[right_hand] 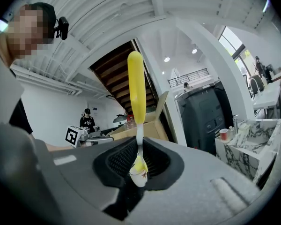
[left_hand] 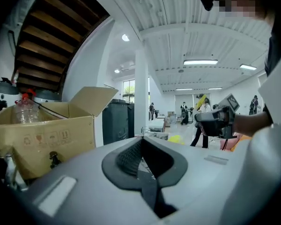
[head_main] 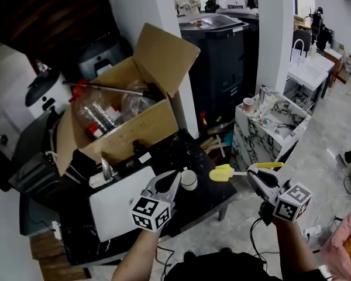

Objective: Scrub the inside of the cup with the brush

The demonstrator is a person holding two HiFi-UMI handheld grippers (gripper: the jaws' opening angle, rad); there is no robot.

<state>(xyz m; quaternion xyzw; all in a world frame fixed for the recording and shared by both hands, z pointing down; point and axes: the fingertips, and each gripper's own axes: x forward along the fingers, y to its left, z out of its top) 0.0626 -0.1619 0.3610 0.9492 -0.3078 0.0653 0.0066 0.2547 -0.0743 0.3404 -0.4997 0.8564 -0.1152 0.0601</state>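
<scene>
In the head view a small white cup (head_main: 189, 180) stands on the black table (head_main: 213, 193), near its front edge. My left gripper (head_main: 176, 175) hovers just left of the cup with its jaws closed together; the left gripper view shows nothing between its jaws (left_hand: 141, 145), and the cup is out of that view. My right gripper (head_main: 253, 172) is to the right of the cup, shut on the handle end of a yellow brush (head_main: 222, 172) whose head points left toward the cup. The right gripper view has the brush (right_hand: 136, 86) rising straight out of the closed jaws (right_hand: 139, 150).
An open cardboard box (head_main: 126, 119) holding plastic bottles fills the back of the table. A white flat board (head_main: 120, 206) lies at the table's front left. A dark bin (head_main: 219, 57) and a marble counter (head_main: 268, 124) stand to the right, with floor beyond the table edge.
</scene>
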